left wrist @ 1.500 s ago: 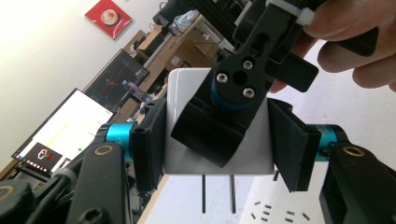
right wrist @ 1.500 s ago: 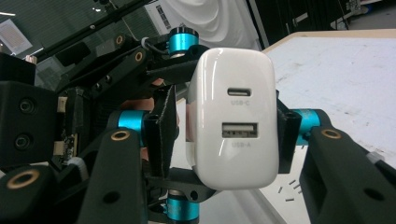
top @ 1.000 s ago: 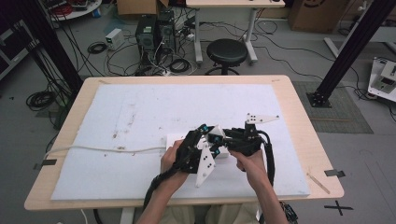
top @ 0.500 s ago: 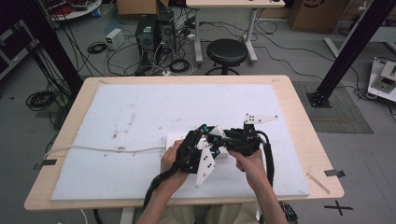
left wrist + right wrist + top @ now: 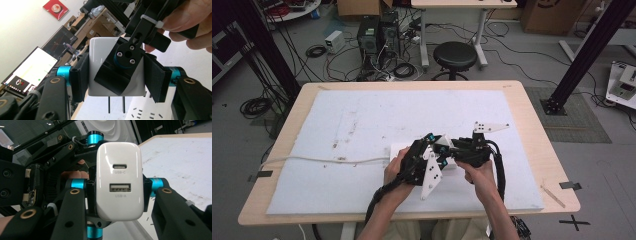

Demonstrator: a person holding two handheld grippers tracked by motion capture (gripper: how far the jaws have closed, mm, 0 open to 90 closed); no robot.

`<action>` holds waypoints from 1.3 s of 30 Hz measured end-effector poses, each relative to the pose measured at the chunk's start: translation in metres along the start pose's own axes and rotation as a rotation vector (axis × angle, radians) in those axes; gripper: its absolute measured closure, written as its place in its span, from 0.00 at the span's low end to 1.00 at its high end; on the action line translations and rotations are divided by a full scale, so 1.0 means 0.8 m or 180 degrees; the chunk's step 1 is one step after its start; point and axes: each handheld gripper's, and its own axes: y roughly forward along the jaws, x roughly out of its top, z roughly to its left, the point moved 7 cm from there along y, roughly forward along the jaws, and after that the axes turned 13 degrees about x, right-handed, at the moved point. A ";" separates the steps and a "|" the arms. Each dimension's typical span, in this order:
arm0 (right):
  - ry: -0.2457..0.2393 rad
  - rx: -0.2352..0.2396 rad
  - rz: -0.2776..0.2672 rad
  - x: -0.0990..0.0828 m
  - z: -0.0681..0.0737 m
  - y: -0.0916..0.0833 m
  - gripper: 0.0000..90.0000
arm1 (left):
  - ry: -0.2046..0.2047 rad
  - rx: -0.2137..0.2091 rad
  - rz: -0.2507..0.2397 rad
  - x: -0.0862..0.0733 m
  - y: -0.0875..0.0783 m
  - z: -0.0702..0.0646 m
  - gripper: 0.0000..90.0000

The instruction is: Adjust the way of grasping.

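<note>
I have both grippers meeting over the near middle of the table [image 5: 532,125], a little above the white mat [image 5: 362,125] that covers most of the wooden top. The left gripper [image 5: 437,150] and the right gripper [image 5: 451,150] face each other, tips together, and between them sits a white charger [image 5: 119,181], a rounded block with a USB-C port above a USB-A port on the face I see in the right gripper view. The right gripper [image 5: 119,186] is clamped on the charger's two sides, pads pressed flat against them. In the left gripper view the left gripper [image 5: 116,72] is also clamped on the same charger [image 5: 100,50], its pads on either side, with one jaw of the other gripper crossing in front of the block and two metal prongs sticking out below it. Under the grippers I see a white power strip [image 5: 399,150] lying on the mat, its white cable [image 5: 312,160] running off over the left edge of the table. There is plenty of open mat to the left, far side and right of my hands; the near edge is close behind my wrists. A thin stick [image 5: 553,196] lies by the near right corner, just off the mat. No box or tray stands on the table.
</note>
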 end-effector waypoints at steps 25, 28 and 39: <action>-0.0064 -0.0120 -0.0066 0.003 -0.001 -0.013 0.70 | -0.0721 -0.0562 0.0135 -0.009 -0.013 0.007 0.22; -0.0100 -0.0148 -0.0089 0.004 -0.001 -0.018 0.70 | -0.1000 -0.0733 0.0156 -0.013 -0.021 0.015 0.22; -0.0157 -0.0234 -0.0044 0.003 0.001 -0.028 0.70 | -0.1682 -0.0924 0.0175 -0.029 -0.049 0.055 0.22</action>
